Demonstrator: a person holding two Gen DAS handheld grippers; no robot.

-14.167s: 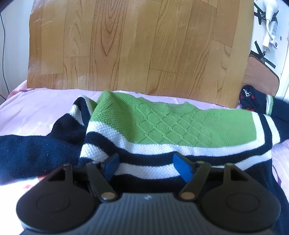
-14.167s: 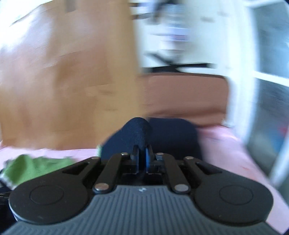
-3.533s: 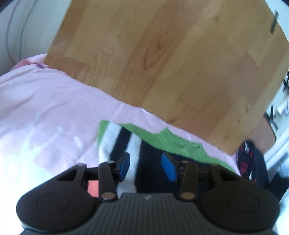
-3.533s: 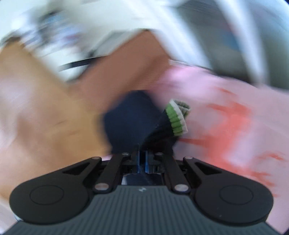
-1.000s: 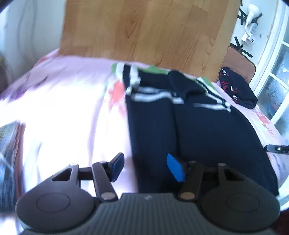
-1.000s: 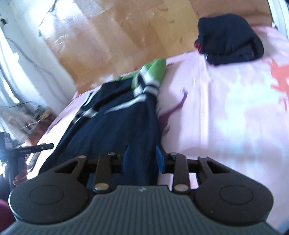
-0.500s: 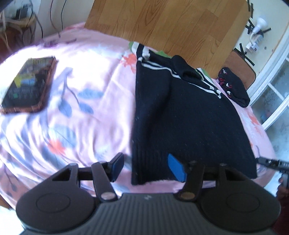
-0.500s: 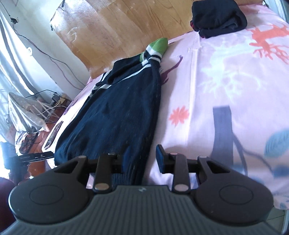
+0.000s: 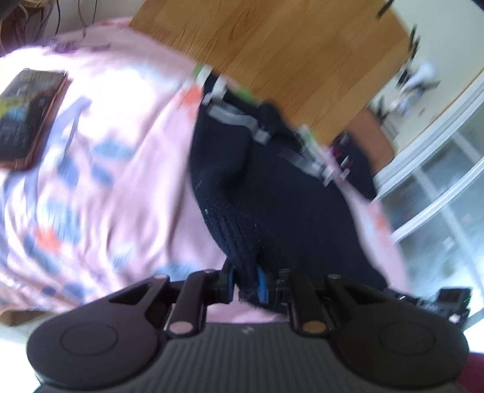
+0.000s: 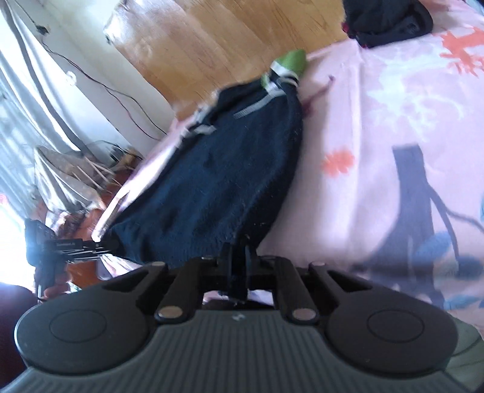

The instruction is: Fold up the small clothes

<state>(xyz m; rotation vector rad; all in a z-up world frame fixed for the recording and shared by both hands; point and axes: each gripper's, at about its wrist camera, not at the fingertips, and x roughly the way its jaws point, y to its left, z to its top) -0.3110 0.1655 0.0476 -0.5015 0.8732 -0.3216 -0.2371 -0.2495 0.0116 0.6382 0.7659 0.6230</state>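
Observation:
A navy knit sweater (image 9: 272, 187) with white stripes and a green top lies lengthwise on the pink bed sheet (image 9: 115, 169), sleeves folded in. My left gripper (image 9: 245, 284) is shut on its near left hem corner, which bunches up between the blue pads. In the right wrist view the sweater (image 10: 224, 181) stretches away toward the green collar end. My right gripper (image 10: 239, 266) is shut on the near right hem corner. The left gripper (image 10: 75, 245) shows at the far hem corner in that view.
A wooden headboard (image 9: 287, 51) stands behind the bed. A phone (image 9: 27, 115) lies on the sheet at the left. A dark folded garment (image 10: 387, 18) sits near the headboard on the right. Cables and clutter (image 10: 75, 169) lie beside the bed.
Both grippers were open over the hem half a second ago. Both have now closed on the hem corners, and the near left edge has lifted and bunched.

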